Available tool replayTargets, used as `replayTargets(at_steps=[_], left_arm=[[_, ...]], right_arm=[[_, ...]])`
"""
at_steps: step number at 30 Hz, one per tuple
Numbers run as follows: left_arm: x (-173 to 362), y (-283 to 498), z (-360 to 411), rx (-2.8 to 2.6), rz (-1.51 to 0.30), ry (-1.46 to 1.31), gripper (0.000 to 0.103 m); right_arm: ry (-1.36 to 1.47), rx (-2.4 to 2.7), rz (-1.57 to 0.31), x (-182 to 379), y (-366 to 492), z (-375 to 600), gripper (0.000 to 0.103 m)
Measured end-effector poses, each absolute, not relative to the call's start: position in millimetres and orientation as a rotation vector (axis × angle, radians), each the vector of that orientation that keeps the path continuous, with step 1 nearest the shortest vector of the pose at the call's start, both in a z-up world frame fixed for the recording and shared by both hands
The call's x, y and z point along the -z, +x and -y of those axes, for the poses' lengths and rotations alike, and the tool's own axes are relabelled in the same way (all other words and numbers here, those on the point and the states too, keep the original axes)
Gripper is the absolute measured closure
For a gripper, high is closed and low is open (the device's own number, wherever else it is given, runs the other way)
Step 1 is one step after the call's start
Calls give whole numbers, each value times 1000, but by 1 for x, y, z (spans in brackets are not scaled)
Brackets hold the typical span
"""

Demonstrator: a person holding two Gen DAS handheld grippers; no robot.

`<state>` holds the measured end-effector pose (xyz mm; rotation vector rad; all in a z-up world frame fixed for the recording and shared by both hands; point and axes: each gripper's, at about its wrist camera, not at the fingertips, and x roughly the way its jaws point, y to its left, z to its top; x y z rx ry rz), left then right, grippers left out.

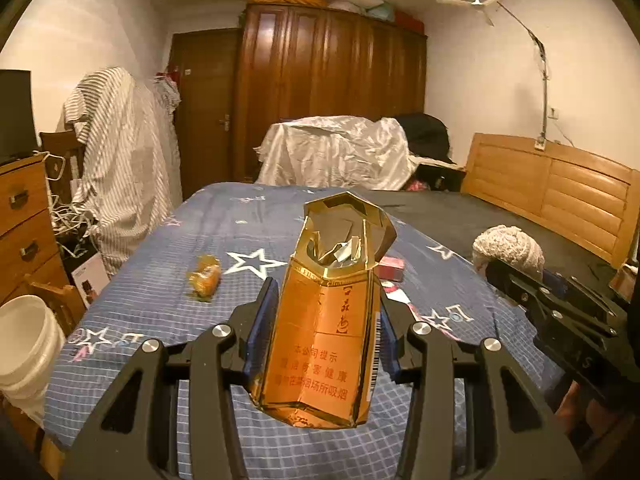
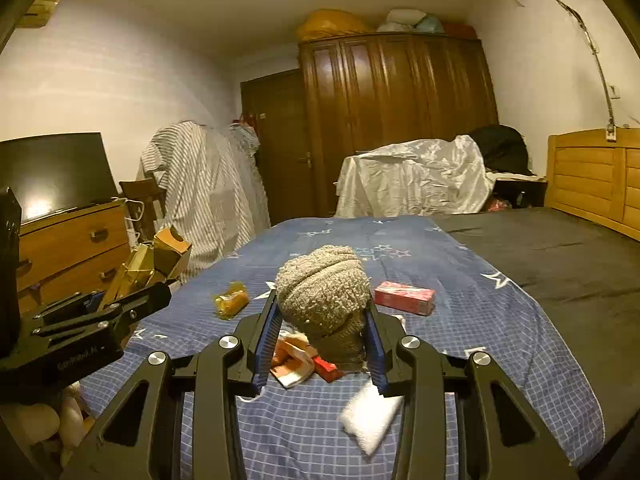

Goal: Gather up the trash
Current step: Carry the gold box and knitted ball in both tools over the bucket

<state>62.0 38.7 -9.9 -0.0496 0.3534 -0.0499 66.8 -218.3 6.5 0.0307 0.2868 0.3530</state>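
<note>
with my left gripper [image 1: 326,320] clamped on the cigarette pack [image 1: 324,320] and my right gripper [image 2: 322,320] clamped on a woolly bundle [image 2: 323,286] above the bed [image 2: 460,320], both look ready to carry to the bucket [image 1: 24,344].

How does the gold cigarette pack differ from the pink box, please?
The gold cigarette pack is held upright off the bed in the left gripper; the pink box lies flat on the blue sheet. The pack's lid gapes open; the box looks closed. Both are small cardboard cartons.
</note>
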Motion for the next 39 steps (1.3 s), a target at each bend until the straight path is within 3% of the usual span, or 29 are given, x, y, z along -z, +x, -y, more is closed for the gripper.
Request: replayTargets(at_steps=[9, 25, 39], left_arm=[[-5, 56, -116, -109, -325, -79, 60], [-25, 19, -321, -498, -353, -171, 60], [12, 2, -460, -646, -518, -285, 60]], right_arm=[[-12, -532, -276, -30, 94, 133, 63], [-160, -954, -378, -63, 121, -151, 63], [-360, -1172, -711, -8, 160, -404, 63]])
